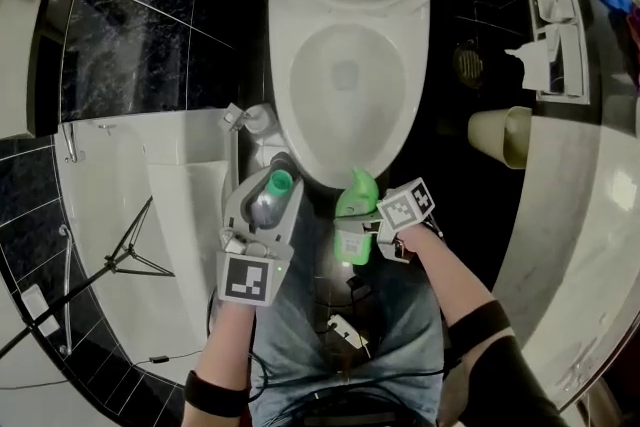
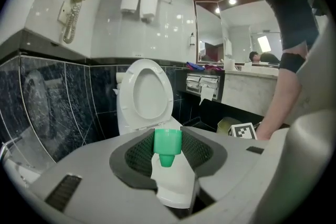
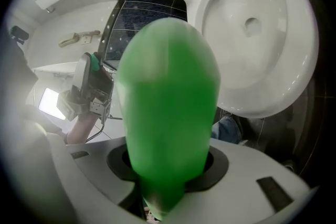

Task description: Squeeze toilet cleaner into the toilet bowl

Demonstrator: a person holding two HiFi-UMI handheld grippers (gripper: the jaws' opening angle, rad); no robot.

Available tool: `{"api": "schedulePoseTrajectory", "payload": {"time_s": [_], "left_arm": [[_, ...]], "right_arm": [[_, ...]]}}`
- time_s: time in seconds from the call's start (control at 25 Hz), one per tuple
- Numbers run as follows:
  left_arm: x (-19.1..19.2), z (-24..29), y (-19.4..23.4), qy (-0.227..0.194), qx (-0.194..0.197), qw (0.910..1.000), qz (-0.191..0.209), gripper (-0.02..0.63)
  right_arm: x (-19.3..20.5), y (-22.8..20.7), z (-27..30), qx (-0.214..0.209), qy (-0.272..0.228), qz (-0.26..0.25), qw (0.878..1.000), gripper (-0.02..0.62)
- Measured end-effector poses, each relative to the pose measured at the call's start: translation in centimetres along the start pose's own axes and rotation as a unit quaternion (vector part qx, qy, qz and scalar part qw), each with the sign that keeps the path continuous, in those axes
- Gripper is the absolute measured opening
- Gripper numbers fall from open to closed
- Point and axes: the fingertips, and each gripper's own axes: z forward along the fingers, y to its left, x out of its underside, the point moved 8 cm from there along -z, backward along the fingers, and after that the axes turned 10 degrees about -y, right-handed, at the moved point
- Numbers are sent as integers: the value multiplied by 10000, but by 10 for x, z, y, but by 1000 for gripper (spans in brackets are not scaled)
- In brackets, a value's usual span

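The right hand-held gripper (image 3: 169,168) grips the green cleaner bottle (image 3: 168,86) just before the front rim of the toilet bowl (image 1: 285,85). The bottle seems light, smooth, soft-walled plastic, so mid-body is best for squeezing. The left hand-held gripper (image 2: 169,162) clamps a pale green-capped bottle (image 2: 176,183). Count: 2 bottles, 1 toilet.

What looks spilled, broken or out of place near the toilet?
Nothing looks spilled or broken; the toilet bowl is open and clean. One oddity: each tongs grips a bottle, left tongs a white bottle with a green cap, right tongs a green bottle.
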Motion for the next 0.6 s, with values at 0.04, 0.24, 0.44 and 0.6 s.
{"api": "schedulePoseTrajectory", "payload": {"time_s": [0.04, 0.24, 0.44, 0.6], "left_arm": [[4, 3, 0, -12, 7, 10000, 6, 159], [18, 15, -4, -9, 136, 9997, 179, 160], [24, 18, 1, 17, 167, 9996, 242, 160], [30, 22, 8, 71, 153, 9994, 306, 160]], "right_arm": [[1, -6, 2, -26, 22, 46, 10000, 183], [11, -32, 13, -142, 66, 430, 9990, 184], [13, -47, 21, -174, 85, 514, 9985, 183], [17, -56, 24, -147, 84, 682, 9975, 183]]}}
